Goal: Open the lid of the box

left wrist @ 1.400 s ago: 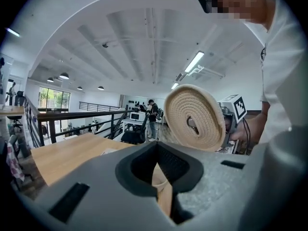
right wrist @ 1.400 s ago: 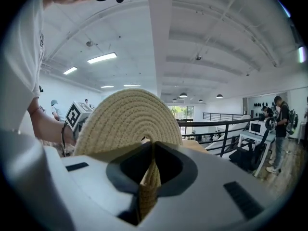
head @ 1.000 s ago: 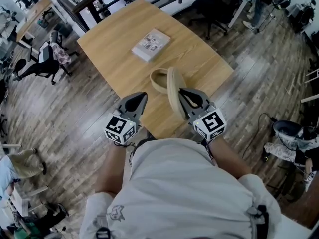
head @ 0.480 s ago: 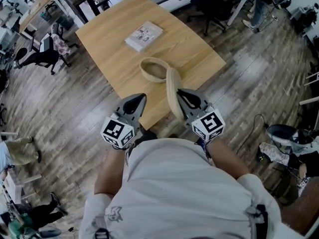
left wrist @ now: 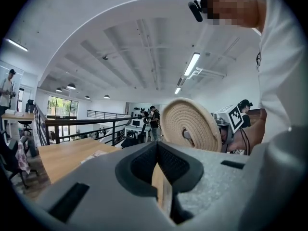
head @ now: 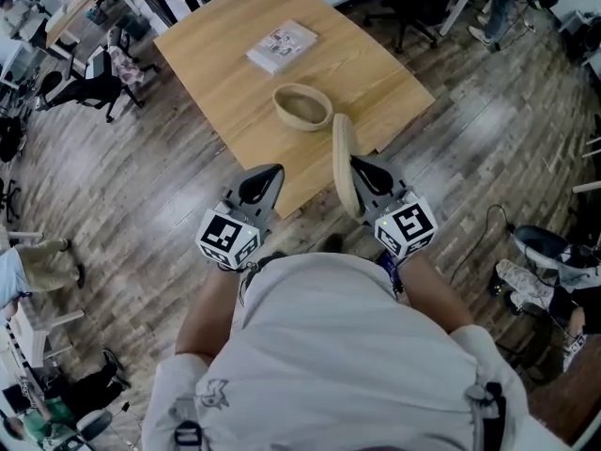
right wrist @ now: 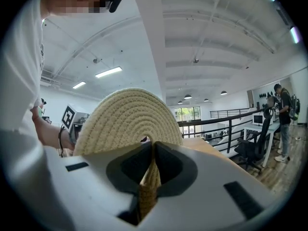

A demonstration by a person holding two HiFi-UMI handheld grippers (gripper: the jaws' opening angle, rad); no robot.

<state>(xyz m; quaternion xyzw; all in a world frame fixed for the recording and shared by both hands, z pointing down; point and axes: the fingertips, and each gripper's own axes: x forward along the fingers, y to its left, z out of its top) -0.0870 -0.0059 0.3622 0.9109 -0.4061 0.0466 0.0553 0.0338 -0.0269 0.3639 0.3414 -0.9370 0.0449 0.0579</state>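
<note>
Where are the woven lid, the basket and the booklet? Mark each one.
woven lid (head: 344, 163), head view, middle of its edge-on disc.
basket (head: 300, 123), head view, its near wall.
booklet (head: 282, 45), head view, centre of its cover.

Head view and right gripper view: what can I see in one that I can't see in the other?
Only the head view shows the open woven box and a white booklet lying on the table, with wooden floor all around. Only the right gripper view shows the ceiling lights, a black railing, and the fingers pinching the rim up close. Both show the round woven lid, held up on its edge in the right gripper, away from the box.
</note>
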